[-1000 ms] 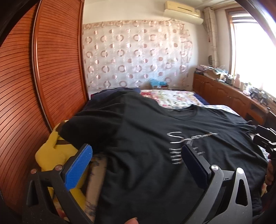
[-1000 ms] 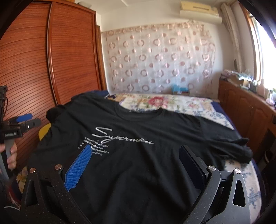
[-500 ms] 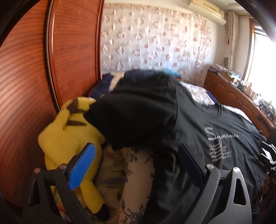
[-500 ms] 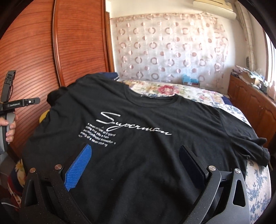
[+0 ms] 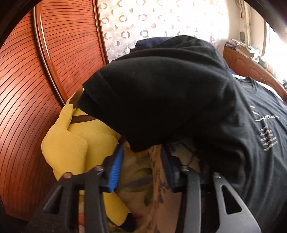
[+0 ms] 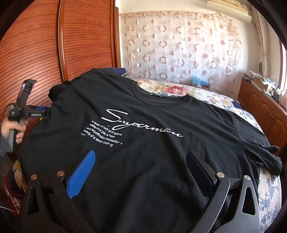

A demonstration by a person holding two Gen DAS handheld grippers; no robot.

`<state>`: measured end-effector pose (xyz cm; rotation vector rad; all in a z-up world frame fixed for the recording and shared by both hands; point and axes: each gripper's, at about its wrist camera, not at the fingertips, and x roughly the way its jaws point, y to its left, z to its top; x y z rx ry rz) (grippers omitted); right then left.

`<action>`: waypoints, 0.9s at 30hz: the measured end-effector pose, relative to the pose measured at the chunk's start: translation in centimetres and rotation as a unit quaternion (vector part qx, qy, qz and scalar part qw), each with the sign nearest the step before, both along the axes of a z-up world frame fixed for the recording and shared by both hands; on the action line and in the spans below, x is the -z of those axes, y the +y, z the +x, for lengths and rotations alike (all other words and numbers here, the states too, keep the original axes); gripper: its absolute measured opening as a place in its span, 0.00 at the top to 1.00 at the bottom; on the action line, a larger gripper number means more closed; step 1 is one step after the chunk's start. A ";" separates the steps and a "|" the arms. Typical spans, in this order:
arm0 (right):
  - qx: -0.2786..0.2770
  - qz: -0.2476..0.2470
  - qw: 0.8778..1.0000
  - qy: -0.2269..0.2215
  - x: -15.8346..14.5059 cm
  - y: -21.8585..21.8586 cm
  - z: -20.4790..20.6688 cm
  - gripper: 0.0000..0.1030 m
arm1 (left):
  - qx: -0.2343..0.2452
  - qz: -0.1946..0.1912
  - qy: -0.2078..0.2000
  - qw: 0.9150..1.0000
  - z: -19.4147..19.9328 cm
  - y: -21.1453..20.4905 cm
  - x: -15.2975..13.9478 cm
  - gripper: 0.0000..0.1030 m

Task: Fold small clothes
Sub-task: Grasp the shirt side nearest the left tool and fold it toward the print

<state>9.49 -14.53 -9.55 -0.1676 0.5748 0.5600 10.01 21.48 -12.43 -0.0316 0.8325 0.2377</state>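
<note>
Black T-shirt (image 6: 143,143) spread on bed (image 6: 269,188). Left hand-held gripper (image 5: 141,152) closing at sleeve hem (image 5: 143,147), not yet pinching; right hand-held gripper (image 6: 140,161) released above shirt.

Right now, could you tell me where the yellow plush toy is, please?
In the left wrist view the yellow plush toy lies lower left, between the wooden wardrobe and the black T-shirt's sleeve, which overhangs it.

A yellow plush toy (image 5: 71,143) with brown stripes lies just left of the left fingers, against the slatted wooden wardrobe (image 5: 35,80). Beyond the right fingers, a floral bedspread (image 6: 179,89) covers the bed, and a sheer curtain (image 6: 179,50) with ring patterns hangs behind it. Wooden cabinets (image 6: 260,107) with clutter on top stand far right. An air conditioner (image 6: 229,7) sits above the curtain.
</note>
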 end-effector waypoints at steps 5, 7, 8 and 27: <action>0.000 0.003 1.000 0.000 0.0 0.0 0.0 0.00 | 0.011 0.011 -0.007 1.000 -0.1 0.1 0.1 0.95; -0.001 0.006 1.000 0.001 0.0 -0.1 0.1 0.00 | 0.017 0.007 -0.017 1.000 -0.5 0.3 -0.3 0.99; -0.001 0.007 1.000 0.002 0.0 -0.1 0.1 0.00 | 0.018 0.008 -0.025 0.999 -0.8 0.2 -0.7 0.99; 0.002 0.019 1.000 0.013 0.3 -0.4 0.4 0.00 | 0.118 0.067 -0.155 0.979 -0.1 -8.0 -15.1 1.00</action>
